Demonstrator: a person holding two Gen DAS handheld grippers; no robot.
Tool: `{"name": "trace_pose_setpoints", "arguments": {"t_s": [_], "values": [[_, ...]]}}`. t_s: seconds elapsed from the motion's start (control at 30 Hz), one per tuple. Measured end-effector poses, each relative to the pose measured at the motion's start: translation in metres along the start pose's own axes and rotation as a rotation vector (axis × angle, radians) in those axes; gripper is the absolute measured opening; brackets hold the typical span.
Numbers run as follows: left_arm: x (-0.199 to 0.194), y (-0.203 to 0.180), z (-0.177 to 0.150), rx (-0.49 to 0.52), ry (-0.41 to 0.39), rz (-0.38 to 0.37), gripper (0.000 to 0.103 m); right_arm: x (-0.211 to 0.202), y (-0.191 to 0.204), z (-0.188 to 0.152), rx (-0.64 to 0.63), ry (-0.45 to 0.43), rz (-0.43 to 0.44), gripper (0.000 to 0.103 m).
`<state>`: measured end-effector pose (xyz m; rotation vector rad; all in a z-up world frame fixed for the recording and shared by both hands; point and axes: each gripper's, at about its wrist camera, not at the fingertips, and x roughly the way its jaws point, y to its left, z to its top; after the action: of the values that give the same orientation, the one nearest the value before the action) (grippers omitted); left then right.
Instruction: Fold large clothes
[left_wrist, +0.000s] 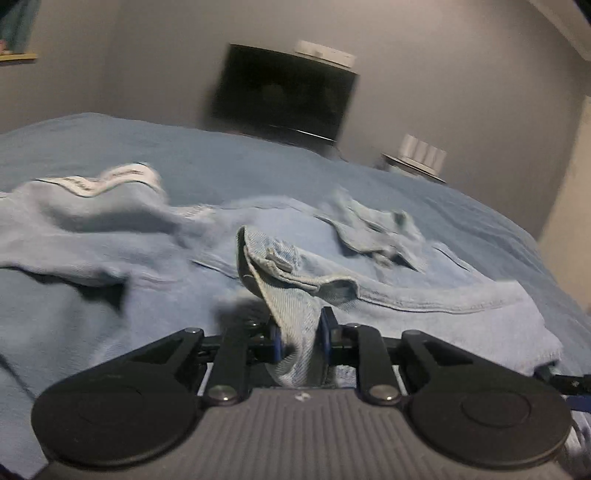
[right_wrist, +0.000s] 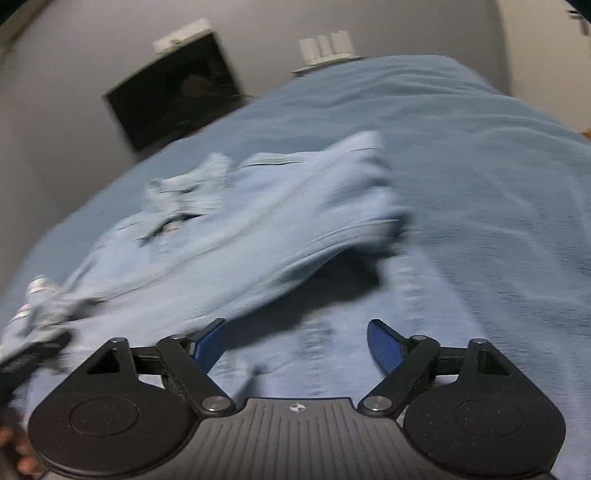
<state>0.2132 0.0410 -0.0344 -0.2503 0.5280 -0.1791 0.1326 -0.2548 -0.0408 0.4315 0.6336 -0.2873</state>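
Left wrist view: your left tongs (left_wrist: 301, 338) are clamped on a bunched fold of the denim garment (left_wrist: 258, 251). The gripped fold rises straight ahead of the blue pads (left_wrist: 276, 341) and blocks the line of sight between them. The rest of the garment lies spread on the blue bed cover (left_wrist: 461, 206), ahead of the tongs and out to both sides. A white-trimmed edge (left_wrist: 122, 179) of the garment sits ahead and to the left. Beyond the bed, a dark screen (left_wrist: 284, 92) hangs against the grey wall (left_wrist: 443, 74), with a white box (left_wrist: 327, 53) on its top edge. Ahead and to the right, white cylinders (left_wrist: 421, 149) stand on a small surface.

Right wrist view: your right tongs (right_wrist: 295, 343) stand apart, with nothing between the blue pads (right_wrist: 386, 345). The denim garment (right_wrist: 258, 221) lies ahead and to the left, blurred, with one edge lifted clear of the bed cover (right_wrist: 480, 184) and casting a shadow just ahead of the tongs. The left tongs (right_wrist: 33, 354) show at the far left, against the garment. The dark screen (right_wrist: 173, 92) and the white cylinders (right_wrist: 325, 46) stand beyond the bed.
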Motion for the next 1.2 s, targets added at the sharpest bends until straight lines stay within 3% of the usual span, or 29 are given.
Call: {"name": "trace_pose_setpoints", "arguments": {"t_s": [0.17,0.33,0.47,0.63,0.8,0.93,1.0,1.03,1.13,1.2], "values": [[0.017,0.015,-0.009,-0.050,0.106,0.018,0.016,0.028,-0.002,0.006,-0.137,-0.073,-0.121,0.075],[0.025,0.014,-0.010,-0.031,0.109,0.052,0.016,0.030,-0.021,0.016,0.000,-0.126,-0.030,0.054],[0.030,0.017,-0.013,-0.041,0.119,0.052,0.017,0.027,-0.029,0.022,0.072,-0.149,0.034,0.053],[0.031,0.018,-0.013,-0.045,0.123,0.053,0.017,0.009,-0.017,0.028,0.036,-0.179,0.018,0.052],[0.032,0.016,-0.013,-0.027,0.122,0.059,0.017,0.000,0.002,0.035,-0.097,-0.359,-0.048,0.053],[0.030,0.017,-0.013,-0.028,0.123,0.054,0.017,0.039,0.003,0.036,-0.182,-0.229,0.026,0.048],[0.030,0.017,-0.013,-0.029,0.124,0.051,0.017,0.057,0.004,0.032,-0.230,-0.121,-0.063,0.043],[0.030,0.018,-0.012,-0.029,0.124,0.049,0.017,0.063,0.002,0.030,-0.245,-0.070,-0.098,0.034],[0.030,0.018,-0.012,-0.027,0.128,0.046,0.018,0.063,-0.005,0.030,-0.209,-0.048,-0.115,0.022],[0.031,0.017,-0.012,-0.020,0.133,0.050,0.019,0.064,-0.006,0.032,-0.183,-0.046,-0.107,0.022]]}}
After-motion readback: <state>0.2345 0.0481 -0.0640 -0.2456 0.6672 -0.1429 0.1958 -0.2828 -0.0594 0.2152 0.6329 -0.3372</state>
